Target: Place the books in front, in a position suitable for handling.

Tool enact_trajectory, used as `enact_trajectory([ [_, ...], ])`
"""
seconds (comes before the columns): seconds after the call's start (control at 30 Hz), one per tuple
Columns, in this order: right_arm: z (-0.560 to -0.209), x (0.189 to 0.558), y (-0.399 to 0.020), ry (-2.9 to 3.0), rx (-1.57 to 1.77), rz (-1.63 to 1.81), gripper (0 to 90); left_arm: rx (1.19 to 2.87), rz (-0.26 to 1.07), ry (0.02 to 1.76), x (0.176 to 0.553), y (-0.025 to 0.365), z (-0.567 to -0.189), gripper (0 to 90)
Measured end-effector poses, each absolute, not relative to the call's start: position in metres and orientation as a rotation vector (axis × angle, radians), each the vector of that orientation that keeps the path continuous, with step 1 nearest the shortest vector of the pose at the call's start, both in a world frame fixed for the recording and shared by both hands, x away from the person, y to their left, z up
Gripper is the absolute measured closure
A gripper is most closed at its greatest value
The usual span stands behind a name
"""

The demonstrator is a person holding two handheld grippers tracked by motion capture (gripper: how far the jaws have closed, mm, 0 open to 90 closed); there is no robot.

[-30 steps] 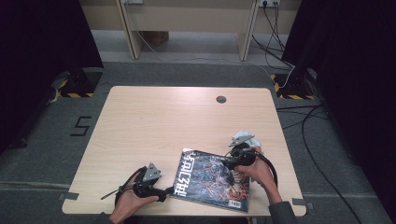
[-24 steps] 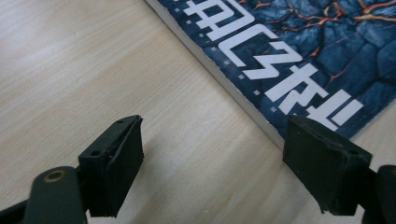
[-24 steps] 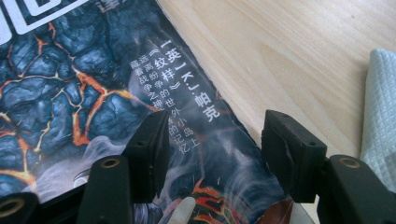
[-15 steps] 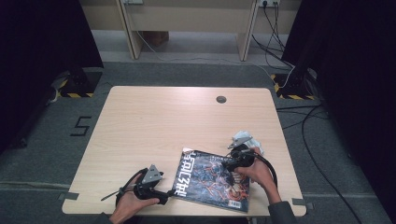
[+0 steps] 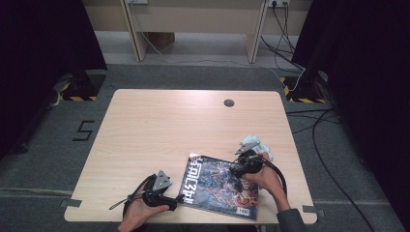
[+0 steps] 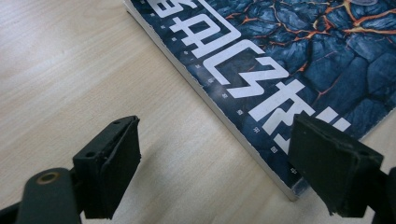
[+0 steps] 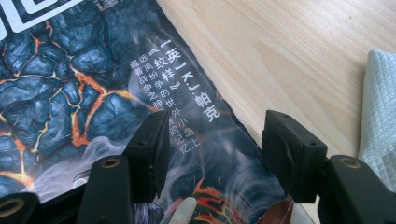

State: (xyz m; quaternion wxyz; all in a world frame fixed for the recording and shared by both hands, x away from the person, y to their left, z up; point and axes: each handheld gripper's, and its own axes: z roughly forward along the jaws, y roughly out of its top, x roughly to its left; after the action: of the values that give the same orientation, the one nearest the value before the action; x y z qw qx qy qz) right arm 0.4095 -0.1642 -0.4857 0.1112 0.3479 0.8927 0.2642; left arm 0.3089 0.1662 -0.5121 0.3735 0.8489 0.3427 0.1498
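- The book (image 5: pixel 220 186) lies flat and closed on the near right part of the table (image 5: pixel 159 130), cover up, turned at a slant to the table's front edge.
- Its cover shows dark blue cracked rock with orange veins; large white lettering runs along the spine side, as seen in the left gripper view (image 6: pixel 280 60).
- In the right gripper view the cover (image 7: pixel 93 93) carries a column of small white characters near its outer long edge.
- The left gripper (image 5: pixel 180 198) sits at the book's near left corner, held low over the table by the person's left hand (image 5: pixel 138 212).
- Its jaws stand wide apart. In the left gripper view (image 6: pixel 215 172) one pad is over bare wood, the other over the book's corner; the spine edge runs between them. Neither pad presses on the book.
- The right gripper (image 5: pixel 237 170) is over the book's right portion, held by the right hand (image 5: pixel 266 179).
- Its jaws stand moderately apart above the cover in the right gripper view (image 7: pixel 212 158), gripping nothing; whether the tips touch the cover cannot be told.
- A fingertip (image 7: pixel 184 210) rests against the cover at the lower edge of that view.
- A white cloth (image 5: pixel 255 145) lies crumpled on the table just beyond the right gripper, near the book's far right corner; its quilted texture shows in the right gripper view (image 7: pixel 380 116).
- A round dark grommet (image 5: pixel 229 103) sits in the tabletop near the far edge, well apart from the book.
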Motion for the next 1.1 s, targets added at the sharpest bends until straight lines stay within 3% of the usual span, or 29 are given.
enact_trajectory([
  [0.3, -0.484, 0.406, -0.159, 2.626, 1.017, 0.747, 45.4, 2.215, 0.507, 0.892, 0.318, 0.169, -0.508, 13.9],
  [0.73, -0.484, 0.397, -0.154, 2.656, 0.946, 0.769, 50.3, 2.234, 0.81, 0.975, 0.379, 0.162, -0.504, 14.9],
  [0.87, -0.487, 0.393, -0.157, 2.637, 0.963, 0.805, 50.1, 2.201, 0.733, 1.013, 0.387, 0.165, -0.504, 18.1],
  [0.9, -0.487, 0.392, -0.158, 2.634, 0.969, 0.815, 50.1, 2.189, 0.699, 1.027, 0.385, 0.167, -0.504, 23.6],
  [1.1, -0.488, 0.392, -0.159, 2.63, 0.998, 0.837, 50.1, 2.171, 0.449, 1.049, 0.358, 0.169, -0.504, 19.7],
])
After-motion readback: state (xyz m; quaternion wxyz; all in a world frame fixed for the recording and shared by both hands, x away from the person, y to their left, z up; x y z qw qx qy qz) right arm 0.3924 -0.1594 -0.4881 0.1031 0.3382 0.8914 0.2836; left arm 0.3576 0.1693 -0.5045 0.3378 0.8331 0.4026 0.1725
